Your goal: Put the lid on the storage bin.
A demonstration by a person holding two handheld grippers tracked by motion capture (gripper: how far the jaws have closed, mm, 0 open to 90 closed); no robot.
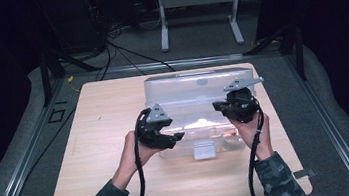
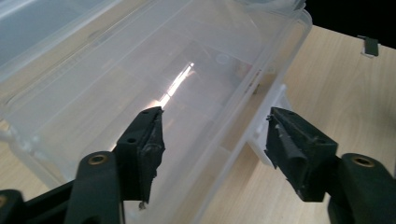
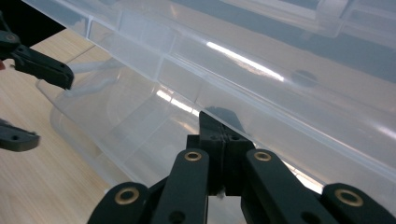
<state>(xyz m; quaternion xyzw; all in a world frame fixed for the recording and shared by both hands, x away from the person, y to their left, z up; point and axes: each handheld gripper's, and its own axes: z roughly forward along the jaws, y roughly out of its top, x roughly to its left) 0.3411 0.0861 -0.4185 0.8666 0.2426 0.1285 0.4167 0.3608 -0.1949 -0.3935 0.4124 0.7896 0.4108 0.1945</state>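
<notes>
So the clear plastic box [image 1: 191, 103] sits mid-bench [image 1: 102, 137], lid up. Left claw [image 2: 212, 149] is spread wide, straddling the box's front wall near the latch [image 1: 204, 150], probably to steady it. Right claw [image 3: 219, 140] is clenched with nothing between its jaws, tips against the lid, likely pushing it.

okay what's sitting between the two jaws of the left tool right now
The front wall of the clear plastic box, by its white latch tab: in the left gripper view the open left tool straddles that wall, one jaw inside, one outside over the table.
</notes>
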